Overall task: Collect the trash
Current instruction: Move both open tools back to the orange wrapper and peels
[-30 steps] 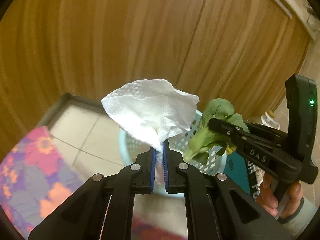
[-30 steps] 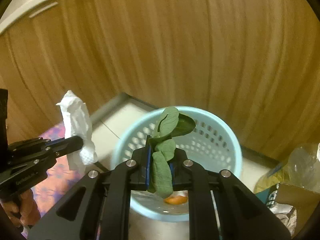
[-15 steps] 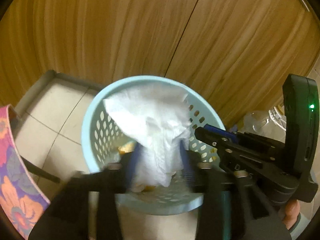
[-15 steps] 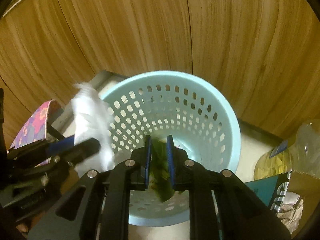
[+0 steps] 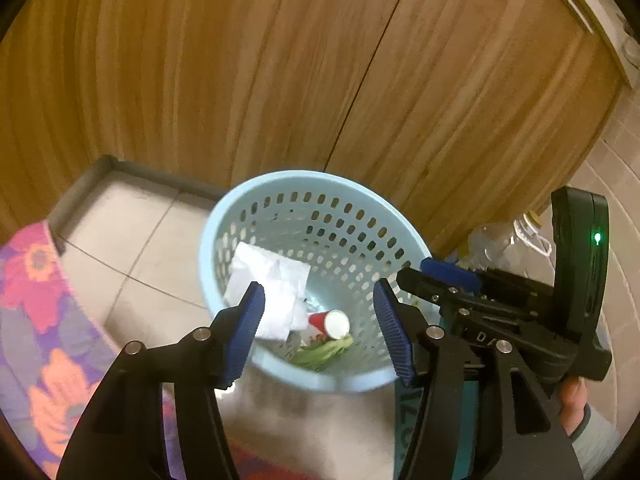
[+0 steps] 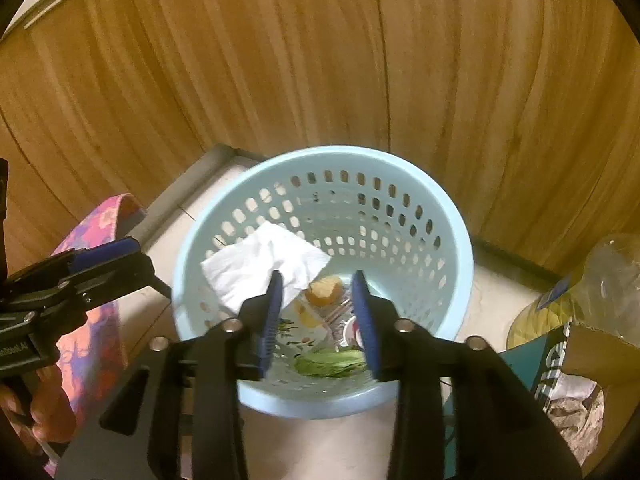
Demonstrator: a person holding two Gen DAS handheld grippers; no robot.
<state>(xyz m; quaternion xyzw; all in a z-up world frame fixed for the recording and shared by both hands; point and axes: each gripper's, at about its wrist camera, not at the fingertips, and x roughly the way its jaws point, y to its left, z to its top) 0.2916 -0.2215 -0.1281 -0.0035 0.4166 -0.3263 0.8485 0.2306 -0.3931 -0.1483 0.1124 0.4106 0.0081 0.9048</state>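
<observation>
Dim warm light, fisheye-bent edges, perhaps slight motion blur.

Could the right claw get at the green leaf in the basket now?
Probably yes: the right claw, opening and empty, hangs over the basket mouth, and the leaf lies uncovered on the bottom.

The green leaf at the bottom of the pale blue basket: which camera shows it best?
The right wrist view: the green leaf lies flat and mostly unobstructed in the pale blue perforated plastic basket. The left wrist view shows it smaller and blurred.
</observation>
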